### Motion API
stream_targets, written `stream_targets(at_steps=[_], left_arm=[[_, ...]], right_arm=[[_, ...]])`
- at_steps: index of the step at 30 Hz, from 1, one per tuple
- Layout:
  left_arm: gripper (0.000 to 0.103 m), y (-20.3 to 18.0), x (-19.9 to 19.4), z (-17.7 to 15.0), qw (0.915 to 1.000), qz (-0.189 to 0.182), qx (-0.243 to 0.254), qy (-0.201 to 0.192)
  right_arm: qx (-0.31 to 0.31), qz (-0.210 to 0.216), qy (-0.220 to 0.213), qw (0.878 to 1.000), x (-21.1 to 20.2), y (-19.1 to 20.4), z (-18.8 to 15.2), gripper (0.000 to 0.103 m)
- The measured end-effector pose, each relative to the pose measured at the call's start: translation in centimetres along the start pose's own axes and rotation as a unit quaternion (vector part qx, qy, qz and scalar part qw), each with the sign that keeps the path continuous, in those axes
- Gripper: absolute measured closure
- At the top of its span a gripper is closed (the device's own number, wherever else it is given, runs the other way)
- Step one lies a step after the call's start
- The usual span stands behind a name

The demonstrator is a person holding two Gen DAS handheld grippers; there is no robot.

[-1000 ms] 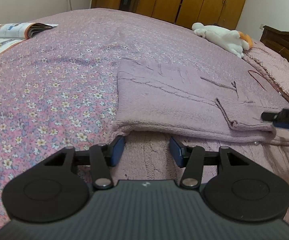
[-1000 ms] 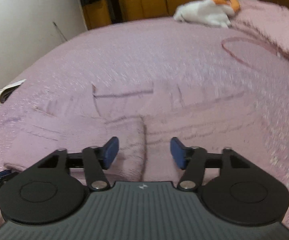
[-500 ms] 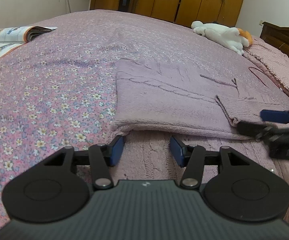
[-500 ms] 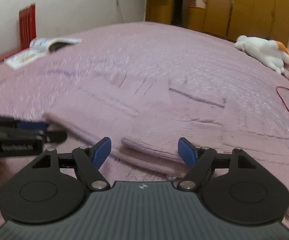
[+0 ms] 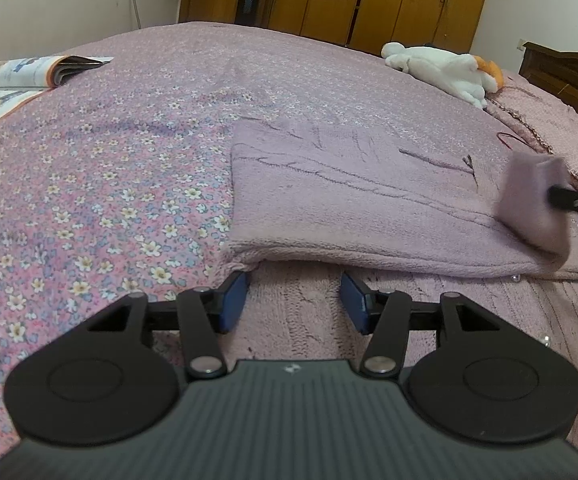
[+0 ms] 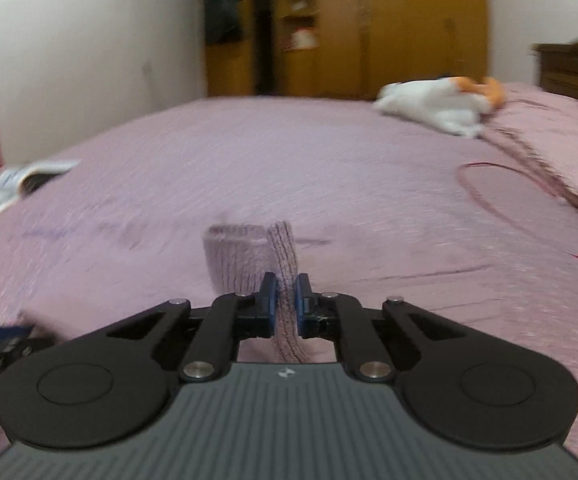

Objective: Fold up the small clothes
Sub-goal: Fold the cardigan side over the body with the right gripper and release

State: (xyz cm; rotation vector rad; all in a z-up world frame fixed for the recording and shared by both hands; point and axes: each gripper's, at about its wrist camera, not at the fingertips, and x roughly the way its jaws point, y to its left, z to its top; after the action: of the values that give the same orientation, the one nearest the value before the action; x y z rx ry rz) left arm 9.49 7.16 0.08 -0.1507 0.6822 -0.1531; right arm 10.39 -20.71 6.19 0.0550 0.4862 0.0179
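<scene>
Sweater lies half-folded on the bed; its cuff, loose a moment ago, is now pinched in my right gripper and lifting — next fold starts. Left gripper waits half-open, empty.

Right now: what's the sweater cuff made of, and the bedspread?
Sweater cuff: looks like soft knitted yarn, wool or acrylic, matte; ribbed rows show where the right gripper pinches it. Bedspread: thin woven printed fabric, probably cotton, matte, flower pattern.
</scene>
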Motion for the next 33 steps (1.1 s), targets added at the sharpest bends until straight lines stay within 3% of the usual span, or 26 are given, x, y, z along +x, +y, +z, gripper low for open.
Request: stream_targets(at_steps=[4,9,11,13,16,19,26,33], left_arm=[[0.049,-0.2,0.1,0.1,1.0000,0.003,0.005,0.000],[0.049,-0.5,0.2,0.1,0.9999,0.008,0.013,0.001],[0.049,-0.7,0.3,0.1,0.9998,0.011,0.017,0.001],[0.048,-0.8,0.4,0.1,0.9997,0.014,0.022,0.002],[0.048,-1.0,0.5,0.2,0.9994,0.018,0.029,0.005],[0.048,-1.4,0.4,0.6,0.9986,0.024,0.042,0.019],[0.047,-2.0,-2.3,0.3,0.9955,0.031,0.072,0.053],[0.043,-3.3,-6.8,-1.1,0.9897,0.035,0.127,0.057]], right_arm=[[0.034,-0.048,0.000,0.998,-0.7,-4.2,-0.5,0.093],[0.129,-0.086,0.047,0.987,0.4,-9.5,-2.8,0.091],[0.146,-0.092,0.061,0.983,0.6,-10.4,-4.0,0.077],[0.143,-0.093,0.049,0.984,0.0,-10.6,-4.8,0.059],[0.132,-0.096,0.044,0.986,-0.9,-10.3,-4.9,0.045],[0.135,-0.086,0.043,0.986,-2.1,-10.1,-4.7,0.029],[0.124,-0.025,0.041,0.991,-8.2,-9.3,-4.5,0.019],[0.045,0.023,0.035,0.998,-14.8,-7.2,-4.4,0.013]])
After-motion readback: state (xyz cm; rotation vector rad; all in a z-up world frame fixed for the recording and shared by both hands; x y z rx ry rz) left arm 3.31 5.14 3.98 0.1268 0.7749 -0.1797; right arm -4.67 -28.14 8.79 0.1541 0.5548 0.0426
